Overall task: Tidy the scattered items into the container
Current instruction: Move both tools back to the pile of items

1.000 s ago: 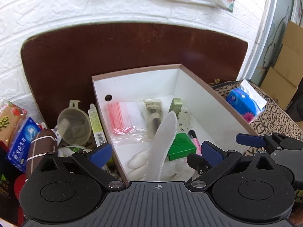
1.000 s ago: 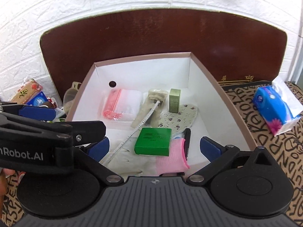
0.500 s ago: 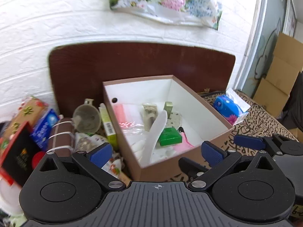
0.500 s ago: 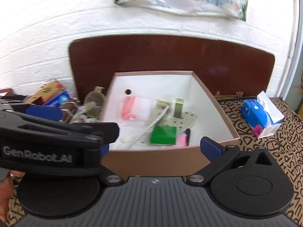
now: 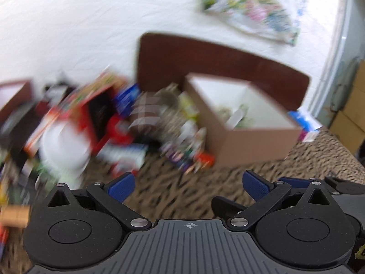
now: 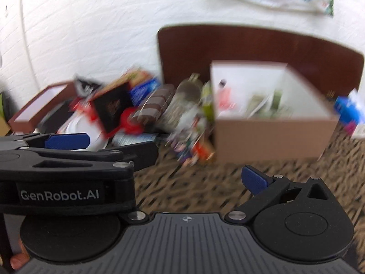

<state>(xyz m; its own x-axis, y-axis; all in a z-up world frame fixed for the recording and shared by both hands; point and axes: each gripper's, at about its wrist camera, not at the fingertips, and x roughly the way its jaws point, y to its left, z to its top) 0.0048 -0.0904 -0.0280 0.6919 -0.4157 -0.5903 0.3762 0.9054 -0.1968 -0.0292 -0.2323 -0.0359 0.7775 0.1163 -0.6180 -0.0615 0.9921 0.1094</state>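
Observation:
Both views are motion-blurred. The brown box (image 5: 251, 146) with white inner walls stands on the patterned cloth and holds several small items. Left of it lies a pile of scattered items, among them a brown roll (image 5: 146, 114), a white plate (image 5: 63, 146) and red packets. My left gripper (image 5: 188, 185) is open with nothing between its fingers, low over the cloth in front of the pile. My right gripper (image 6: 187, 178) is open and empty, well short of the box (image 6: 269, 137). The left gripper (image 6: 91, 150) hides its left finger.
A blue tissue pack (image 6: 349, 111) lies right of the box. A dark brown board (image 6: 251, 45) leans on the white brick wall behind. A second brown box (image 6: 41, 107) sits far left. Cardboard cartons (image 5: 351, 118) stand at the right. Leopard-pattern cloth (image 6: 205, 182) spreads in front.
Both grippers have pulled back from above the box and swung left. The box now sits farther off to the right, and the pile of scattered items has come into view.

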